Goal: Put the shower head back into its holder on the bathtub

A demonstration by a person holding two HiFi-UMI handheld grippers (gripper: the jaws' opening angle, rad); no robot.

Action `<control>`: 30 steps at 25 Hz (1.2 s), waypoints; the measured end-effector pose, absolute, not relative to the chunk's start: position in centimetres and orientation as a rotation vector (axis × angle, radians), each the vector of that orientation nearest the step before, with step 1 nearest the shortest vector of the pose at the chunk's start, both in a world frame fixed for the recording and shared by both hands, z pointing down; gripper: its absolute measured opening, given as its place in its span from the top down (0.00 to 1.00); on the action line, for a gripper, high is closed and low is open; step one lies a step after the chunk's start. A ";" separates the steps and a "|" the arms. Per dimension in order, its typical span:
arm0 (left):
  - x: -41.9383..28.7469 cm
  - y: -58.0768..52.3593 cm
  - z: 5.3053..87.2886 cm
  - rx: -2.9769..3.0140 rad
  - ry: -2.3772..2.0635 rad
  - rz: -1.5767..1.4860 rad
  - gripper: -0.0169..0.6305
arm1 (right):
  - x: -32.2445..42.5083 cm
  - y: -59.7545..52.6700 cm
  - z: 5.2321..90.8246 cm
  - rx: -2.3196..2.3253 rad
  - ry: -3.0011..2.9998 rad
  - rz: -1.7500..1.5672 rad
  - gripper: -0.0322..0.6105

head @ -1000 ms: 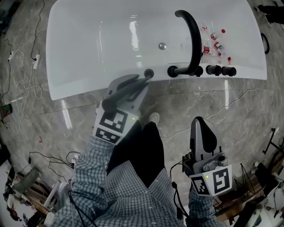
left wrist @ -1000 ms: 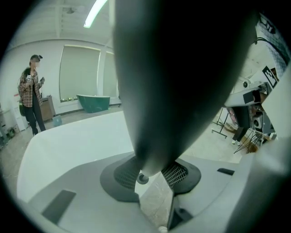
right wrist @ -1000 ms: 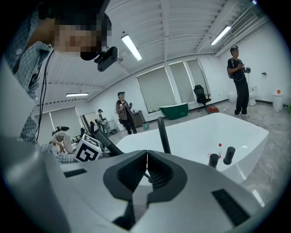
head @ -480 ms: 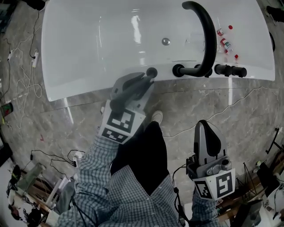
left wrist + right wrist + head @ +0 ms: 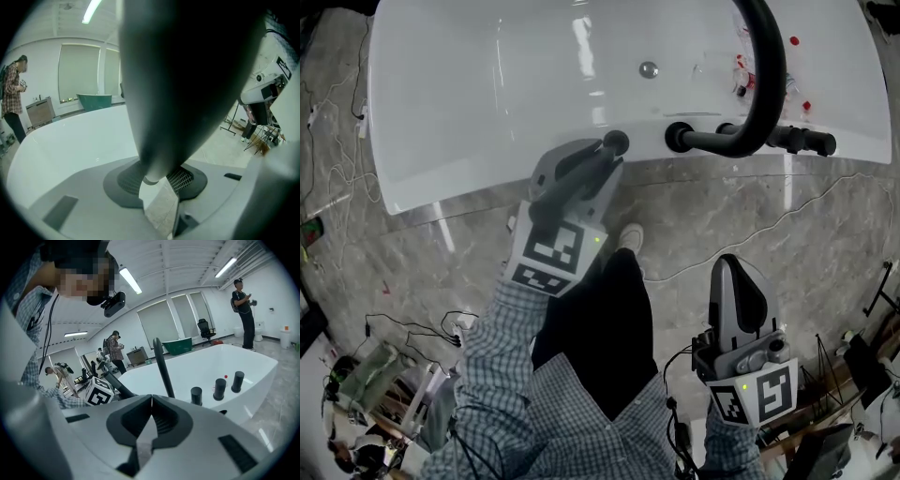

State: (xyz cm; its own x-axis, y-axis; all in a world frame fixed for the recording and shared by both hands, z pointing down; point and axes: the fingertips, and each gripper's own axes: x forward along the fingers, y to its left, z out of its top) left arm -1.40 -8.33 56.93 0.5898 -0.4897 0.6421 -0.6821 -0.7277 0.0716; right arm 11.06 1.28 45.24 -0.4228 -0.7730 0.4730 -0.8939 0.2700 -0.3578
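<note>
Left gripper grips shower head at tub rim; seating, release seemingly left. Right gripper closed, empty.

A grey marbled floor carries a white bathtub. Thin cables trail loose over the tiles left of the tub, and another cable runs across the floor on the right. On the tub's near rim stand a black arched spout and black knobs. Behind them are what look like small red-capped bottles.
</note>
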 end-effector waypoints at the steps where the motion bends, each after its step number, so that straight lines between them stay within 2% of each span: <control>1: -1.3 -8.4 57.3 2.514 -0.949 0.882 0.76 | 11.0 1.3 45.5 1.556 -2.331 0.871 0.93; 30: 1.6 -10.2 64.5 2.524 -0.838 1.115 0.76 | 12.5 2.4 49.8 1.587 -2.285 1.046 0.93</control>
